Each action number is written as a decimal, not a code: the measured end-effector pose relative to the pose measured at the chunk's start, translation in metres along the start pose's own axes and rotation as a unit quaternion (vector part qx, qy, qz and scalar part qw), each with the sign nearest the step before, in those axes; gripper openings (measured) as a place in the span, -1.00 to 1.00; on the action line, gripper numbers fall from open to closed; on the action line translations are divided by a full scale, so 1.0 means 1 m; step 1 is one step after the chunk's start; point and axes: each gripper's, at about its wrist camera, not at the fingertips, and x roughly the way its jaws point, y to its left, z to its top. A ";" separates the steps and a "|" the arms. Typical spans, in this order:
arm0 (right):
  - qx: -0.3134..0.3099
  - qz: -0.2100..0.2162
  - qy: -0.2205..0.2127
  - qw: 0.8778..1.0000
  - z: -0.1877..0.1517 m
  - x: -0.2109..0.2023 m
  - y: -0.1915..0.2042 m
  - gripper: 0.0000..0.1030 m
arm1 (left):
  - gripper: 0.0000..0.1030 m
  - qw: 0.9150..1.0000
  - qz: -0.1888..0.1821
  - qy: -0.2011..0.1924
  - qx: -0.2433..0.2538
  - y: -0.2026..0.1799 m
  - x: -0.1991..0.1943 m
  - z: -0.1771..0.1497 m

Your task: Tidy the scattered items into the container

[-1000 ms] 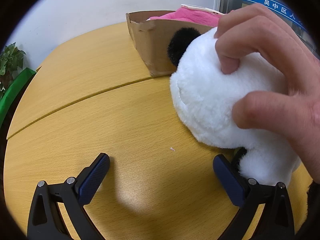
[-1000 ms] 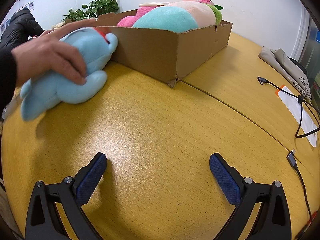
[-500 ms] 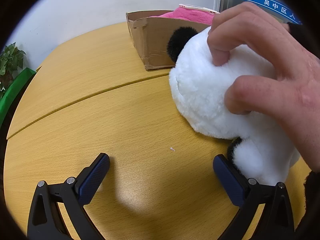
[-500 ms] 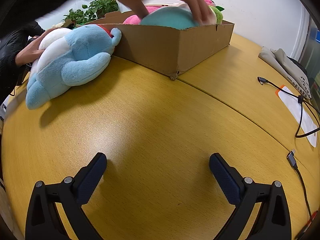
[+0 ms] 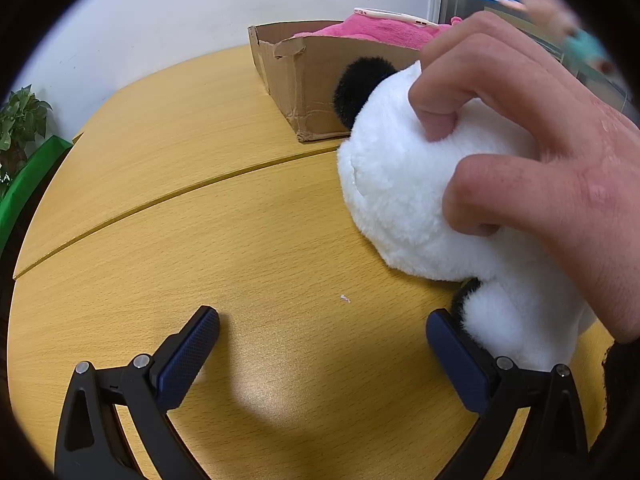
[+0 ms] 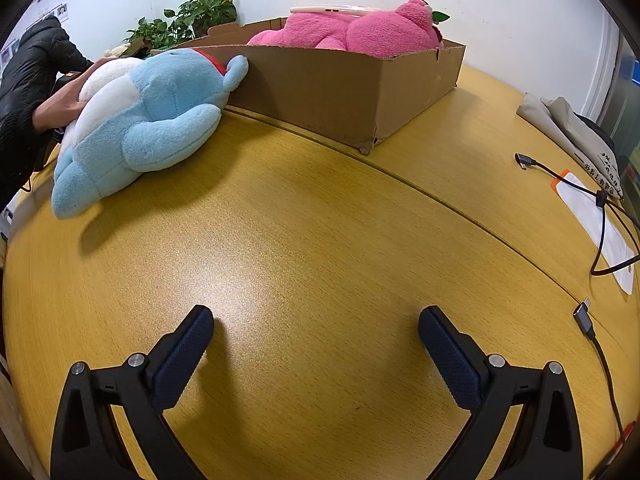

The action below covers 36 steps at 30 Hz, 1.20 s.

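Left wrist view: the left gripper [image 5: 322, 326] sits low over the wooden table [image 5: 168, 208], jaws spread wide with nothing between them. To its right, a bare hand [image 5: 532, 148] presses on a white plush toy [image 5: 404, 192] with a black ear. The toy rests on the table, its lower part just beside the gripper's right finger. Behind the toy stands the cardboard box [image 5: 304, 80], holding a pink plush toy [image 5: 372, 32].

Right wrist view: the right gripper [image 6: 316, 330] is also low over the table [image 6: 320, 240], jaws wide apart and empty. At far left, a blue plush toy [image 6: 148, 120] lies on the table, its head touching the cardboard box [image 6: 340, 92]. The hand [image 6: 60, 106] behind it holds the white toy [image 6: 106, 76]. The pink plush toy [image 6: 352, 28] lies inside the box. At right, cables [image 6: 600, 200] and a paper sheet [image 6: 592, 216] lie on the table.
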 end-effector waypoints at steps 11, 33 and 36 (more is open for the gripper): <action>0.000 0.000 0.000 1.000 0.000 0.000 0.000 1.00 | 1.00 1.000 0.000 0.000 0.000 0.000 0.000 0.000; 0.007 -0.005 0.000 1.000 0.001 0.001 0.000 1.00 | 1.00 1.000 0.000 0.000 0.000 0.001 -0.001 0.000; 0.010 -0.007 0.000 1.000 0.001 0.001 -0.001 1.00 | 1.00 1.000 0.000 0.000 0.000 0.001 -0.001 0.000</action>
